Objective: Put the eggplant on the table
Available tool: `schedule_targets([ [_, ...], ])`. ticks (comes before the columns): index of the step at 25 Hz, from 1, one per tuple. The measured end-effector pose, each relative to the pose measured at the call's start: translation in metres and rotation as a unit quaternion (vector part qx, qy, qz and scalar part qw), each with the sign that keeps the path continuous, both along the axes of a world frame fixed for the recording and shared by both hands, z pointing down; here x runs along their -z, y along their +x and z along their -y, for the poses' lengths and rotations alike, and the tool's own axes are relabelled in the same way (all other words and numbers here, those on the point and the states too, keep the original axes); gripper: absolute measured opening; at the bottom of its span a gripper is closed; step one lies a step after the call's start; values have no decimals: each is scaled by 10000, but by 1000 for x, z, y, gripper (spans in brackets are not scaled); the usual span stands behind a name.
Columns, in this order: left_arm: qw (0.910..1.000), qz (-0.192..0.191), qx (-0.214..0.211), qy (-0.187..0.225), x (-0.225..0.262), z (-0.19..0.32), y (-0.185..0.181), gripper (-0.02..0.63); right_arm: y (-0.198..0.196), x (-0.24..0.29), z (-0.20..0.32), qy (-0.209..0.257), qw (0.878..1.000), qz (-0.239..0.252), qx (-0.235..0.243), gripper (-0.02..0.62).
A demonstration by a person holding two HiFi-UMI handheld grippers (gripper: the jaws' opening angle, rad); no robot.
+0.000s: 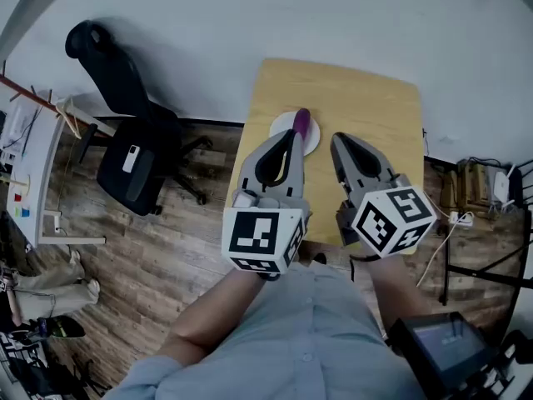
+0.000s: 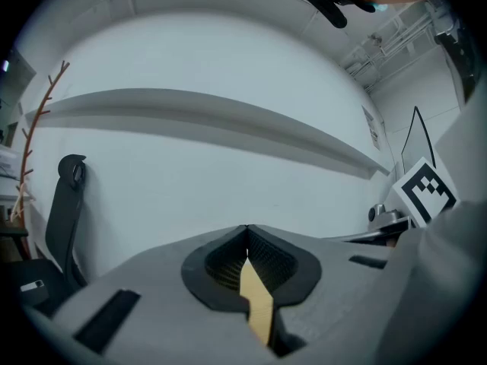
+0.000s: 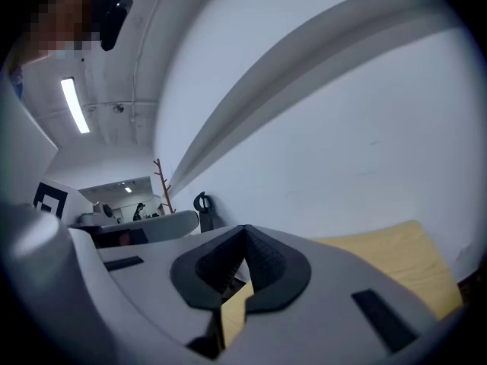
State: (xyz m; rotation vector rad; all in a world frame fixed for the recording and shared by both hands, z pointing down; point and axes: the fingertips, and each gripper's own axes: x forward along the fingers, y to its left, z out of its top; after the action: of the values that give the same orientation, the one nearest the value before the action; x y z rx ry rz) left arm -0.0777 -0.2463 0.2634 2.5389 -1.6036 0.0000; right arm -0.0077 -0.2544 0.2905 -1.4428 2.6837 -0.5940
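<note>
A purple eggplant (image 1: 302,122) lies on a small white plate (image 1: 281,127) on the light wooden table (image 1: 366,98); in the head view it shows just past the left gripper's tips. Both grippers hang side by side, high above the table's near edge and apart from the eggplant. My left gripper (image 1: 295,135) (image 2: 246,228) is shut, its jaws meeting at the tips with nothing between them. My right gripper (image 1: 336,139) (image 3: 245,228) is shut and empty too. Both gripper views face the white wall, and the right one catches a strip of the table (image 3: 396,261).
A black office chair (image 1: 133,152) stands on the wooden floor left of the table. Further left are a white desk (image 1: 33,182) and a coat rack (image 1: 50,107). Cables and a power strip (image 1: 466,215) lie to the table's right. A white wall runs behind it.
</note>
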Motion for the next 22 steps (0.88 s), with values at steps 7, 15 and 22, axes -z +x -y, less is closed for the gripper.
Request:
schedule_targets([
  [7, 9999, 8, 29, 101, 9, -12, 2, 6, -4, 11, -19, 259, 9993, -267, 92, 0],
  [15, 9999, 19, -10, 115, 9, -16, 5, 6, -1, 13, -24, 305, 9994, -174, 75, 0],
  [22, 9999, 47, -22, 93, 8, -9, 5, 6, -1, 10, -19, 245, 9995, -162, 76, 0],
])
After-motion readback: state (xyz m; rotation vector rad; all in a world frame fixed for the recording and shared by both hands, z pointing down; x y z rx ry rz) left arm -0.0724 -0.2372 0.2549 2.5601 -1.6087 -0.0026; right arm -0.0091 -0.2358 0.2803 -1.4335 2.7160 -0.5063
